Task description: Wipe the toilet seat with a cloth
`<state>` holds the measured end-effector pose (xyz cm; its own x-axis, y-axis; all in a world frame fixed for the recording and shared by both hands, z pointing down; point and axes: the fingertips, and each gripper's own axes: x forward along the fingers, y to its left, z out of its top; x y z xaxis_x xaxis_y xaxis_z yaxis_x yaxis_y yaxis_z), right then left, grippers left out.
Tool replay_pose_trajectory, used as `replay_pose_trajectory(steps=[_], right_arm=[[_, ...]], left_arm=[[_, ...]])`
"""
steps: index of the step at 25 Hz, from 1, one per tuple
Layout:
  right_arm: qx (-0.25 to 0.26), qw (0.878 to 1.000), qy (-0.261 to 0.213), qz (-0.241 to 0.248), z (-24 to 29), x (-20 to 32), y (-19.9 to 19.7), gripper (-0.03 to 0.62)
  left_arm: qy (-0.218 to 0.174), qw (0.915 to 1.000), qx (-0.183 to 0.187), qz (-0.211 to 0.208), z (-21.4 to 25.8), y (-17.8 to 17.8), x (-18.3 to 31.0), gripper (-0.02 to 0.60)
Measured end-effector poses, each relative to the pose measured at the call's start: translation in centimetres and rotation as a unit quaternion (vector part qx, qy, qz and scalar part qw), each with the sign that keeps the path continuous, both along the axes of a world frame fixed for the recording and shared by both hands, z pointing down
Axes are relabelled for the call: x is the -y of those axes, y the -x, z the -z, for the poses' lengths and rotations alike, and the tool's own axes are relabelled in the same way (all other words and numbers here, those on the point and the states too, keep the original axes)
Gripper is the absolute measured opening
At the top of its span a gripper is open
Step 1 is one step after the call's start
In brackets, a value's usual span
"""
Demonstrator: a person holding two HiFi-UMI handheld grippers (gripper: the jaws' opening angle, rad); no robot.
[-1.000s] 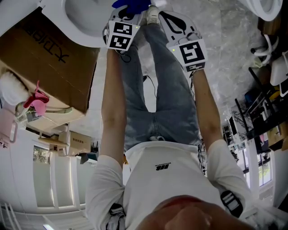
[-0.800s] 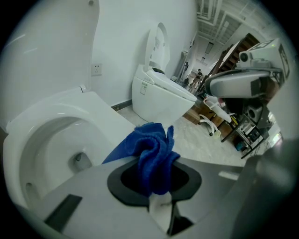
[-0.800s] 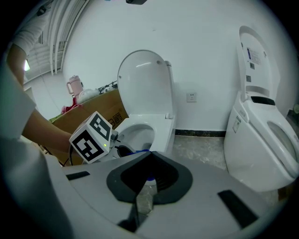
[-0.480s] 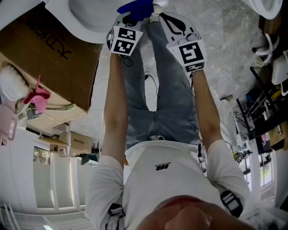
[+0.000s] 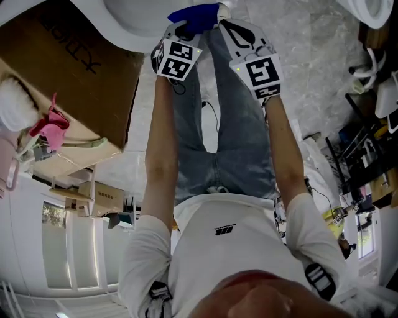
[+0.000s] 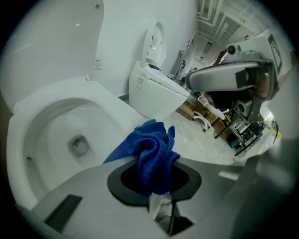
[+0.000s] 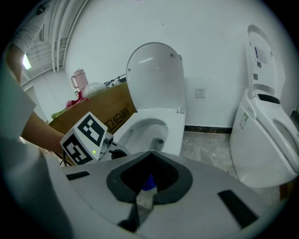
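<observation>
A bunched blue cloth (image 6: 152, 154) sticks out from my left gripper (image 6: 156, 186), which is shut on it. Just beyond it lies the open white toilet's seat rim (image 6: 110, 100), with the bowl to its left. In the head view the cloth (image 5: 196, 13) sits at the top edge beside the toilet rim (image 5: 134, 25), with the left gripper (image 5: 185, 28) holding it. My right gripper (image 5: 229, 26) hovers close on the right, apart from the cloth. Its jaws look shut with nothing held (image 7: 145, 186). The right gripper view shows the toilet (image 7: 156, 126) with its lid (image 7: 156, 74) up.
A brown cardboard box (image 5: 74, 68) stands right beside the toilet, with a pink bottle (image 7: 79, 81) on it. A second white toilet (image 7: 266, 135) stands to the right. Racks and clutter (image 5: 367, 155) fill the far side of the marble floor (image 5: 305, 62).
My left gripper with the blue cloth has shifted slightly rightward along the toilet's front rim. The right gripper has barely moved.
</observation>
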<state>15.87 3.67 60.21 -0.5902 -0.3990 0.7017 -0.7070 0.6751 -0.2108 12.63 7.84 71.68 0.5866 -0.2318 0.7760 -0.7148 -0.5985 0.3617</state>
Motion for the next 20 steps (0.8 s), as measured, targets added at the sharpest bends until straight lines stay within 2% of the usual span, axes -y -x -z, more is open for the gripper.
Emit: replay_pose_trajectory(steps=[20], right_arm=[[-0.008,0.999,0.008,0.052,-0.2,-4.1,6.5,-0.005]], left_arm=[[0.011,0.9992,-0.001,0.038,0.1,6.4,-5.9,0.074]])
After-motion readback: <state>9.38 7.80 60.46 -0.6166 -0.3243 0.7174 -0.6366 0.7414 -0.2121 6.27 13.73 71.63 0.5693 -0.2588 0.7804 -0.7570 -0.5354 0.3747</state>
